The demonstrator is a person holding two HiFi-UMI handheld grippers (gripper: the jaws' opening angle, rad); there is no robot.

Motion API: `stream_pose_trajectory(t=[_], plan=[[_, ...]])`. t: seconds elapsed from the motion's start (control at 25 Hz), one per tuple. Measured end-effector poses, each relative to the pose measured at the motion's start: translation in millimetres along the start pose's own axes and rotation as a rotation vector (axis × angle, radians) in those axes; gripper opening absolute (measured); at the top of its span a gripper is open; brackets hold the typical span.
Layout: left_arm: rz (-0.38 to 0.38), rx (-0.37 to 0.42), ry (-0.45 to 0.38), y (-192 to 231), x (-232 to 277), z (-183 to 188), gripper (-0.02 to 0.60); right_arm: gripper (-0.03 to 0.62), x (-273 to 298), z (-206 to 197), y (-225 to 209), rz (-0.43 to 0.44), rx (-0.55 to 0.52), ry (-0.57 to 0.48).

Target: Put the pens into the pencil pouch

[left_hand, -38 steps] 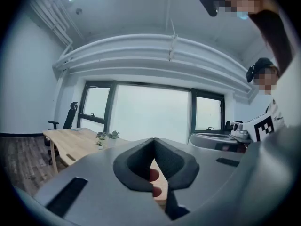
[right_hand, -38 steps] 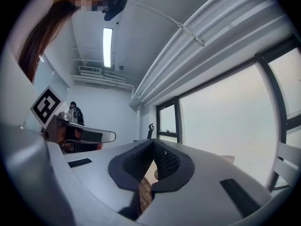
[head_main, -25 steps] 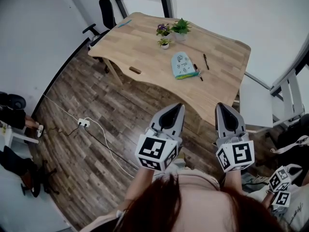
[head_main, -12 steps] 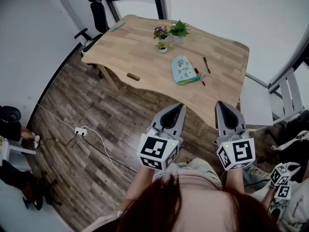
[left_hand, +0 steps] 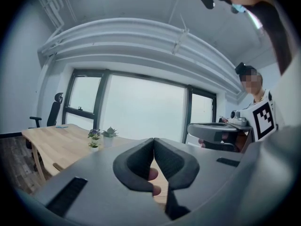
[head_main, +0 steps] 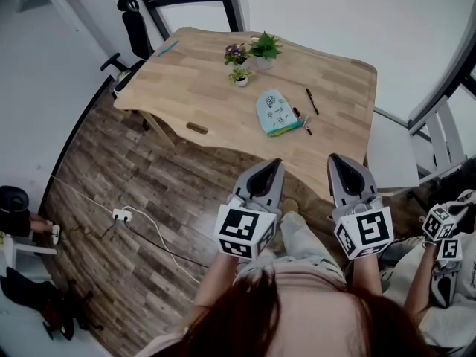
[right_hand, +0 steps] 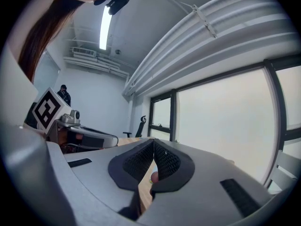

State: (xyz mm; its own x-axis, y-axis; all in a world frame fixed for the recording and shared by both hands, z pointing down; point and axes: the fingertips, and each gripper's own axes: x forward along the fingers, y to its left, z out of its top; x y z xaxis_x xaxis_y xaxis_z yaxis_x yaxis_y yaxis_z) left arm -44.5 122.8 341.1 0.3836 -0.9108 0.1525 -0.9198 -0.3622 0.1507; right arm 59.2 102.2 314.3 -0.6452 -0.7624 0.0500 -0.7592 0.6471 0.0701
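Note:
A light blue pencil pouch lies flat on the wooden table. Two dark pens rest just right of it: one pen farther back, the other pen beside the pouch's right edge. My left gripper and right gripper are held side by side in front of the table's near edge, well short of the pouch. Both are shut with nothing in them; the left gripper and right gripper show their pads meeting at the tips.
Small potted plants stand at the table's back, with a blue object at its far left corner. An office chair is behind the table, a white chair to its right. Another person's marker cubes show at right. A power strip lies on the floor.
The table and pouch have shifted left and slightly nearer in the head view as I walk toward them. Both grippers stay shut and level in front of me.

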Motion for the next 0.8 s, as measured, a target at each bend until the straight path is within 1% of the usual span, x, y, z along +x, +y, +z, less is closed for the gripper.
stream_pose_trajectory(t=[0.52, 0.68, 0.8], plan=[[-0.014, -0.008, 0.039, 42, 76, -9, 0.003, 0.002, 76, -17, -48, 0.014, -0.005, 0.03], [-0.018, -0.004, 0.065, 60, 100, -14, 0.006, 0.002, 100, -25, -64, 0.013, -0.009, 0.05], [-0.03, 0.0, 0.091, 71, 119, -18, 0.024, 0.002, 117, -31, -75, 0.015, -0.018, 0.075]])
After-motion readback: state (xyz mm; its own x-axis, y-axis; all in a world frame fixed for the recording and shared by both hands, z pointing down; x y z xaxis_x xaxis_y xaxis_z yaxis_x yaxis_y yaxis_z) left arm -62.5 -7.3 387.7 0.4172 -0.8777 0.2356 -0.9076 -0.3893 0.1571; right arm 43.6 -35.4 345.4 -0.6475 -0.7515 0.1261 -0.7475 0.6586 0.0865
